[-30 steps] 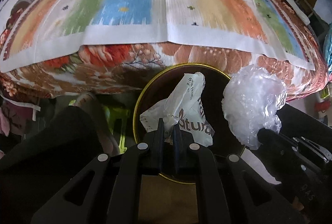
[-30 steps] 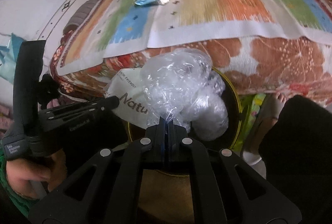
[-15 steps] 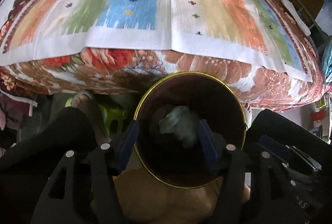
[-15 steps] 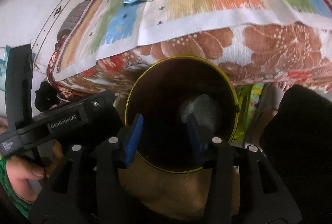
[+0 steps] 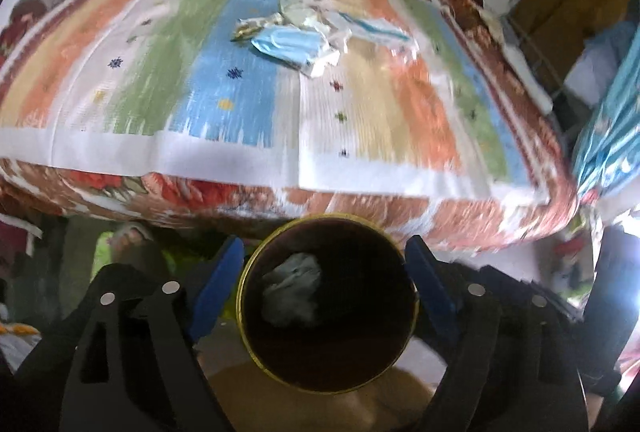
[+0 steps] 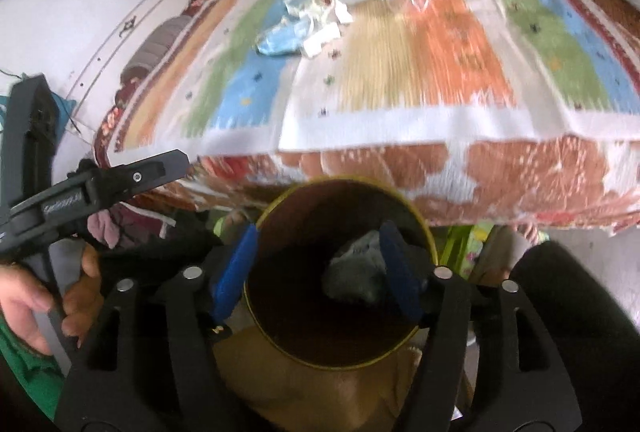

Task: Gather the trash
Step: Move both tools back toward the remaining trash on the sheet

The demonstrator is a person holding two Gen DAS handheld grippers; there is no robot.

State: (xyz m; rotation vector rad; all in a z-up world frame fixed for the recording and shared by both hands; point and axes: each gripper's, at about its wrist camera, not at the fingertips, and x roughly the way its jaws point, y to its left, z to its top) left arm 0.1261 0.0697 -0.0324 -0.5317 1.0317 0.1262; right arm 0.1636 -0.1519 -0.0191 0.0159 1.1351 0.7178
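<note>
opening both jaws empty over the bin (image 5: 328, 302), left hand-held gripper (image 5: 326, 284) and right hand-held gripper (image 6: 318, 268); ahead on the bed (image 5: 360, 168), the wrappers (image 5: 296, 40) look light and crumply, best pinched at an edge.

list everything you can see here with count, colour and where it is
bin: one, dark inside with a gold rim, on the floor in front of the bed
crumpled trash: pale wad, blurred so count unclear, lying inside the bin
face mask: one, light blue, on the striped cloth in the litter pile
wrappers and papers: several, white and foil, blurred, around the mask
striped cloth: one, orange, green, blue and beige, on top of the bed
floral bedspread: one, red-brown and white, under the cloth
left gripper: black with blue pads, over the bin, jaws opening, empty
right gripper: same, over the bin, jaws opening, empty
left hand: holding the left gripper's handle
</note>
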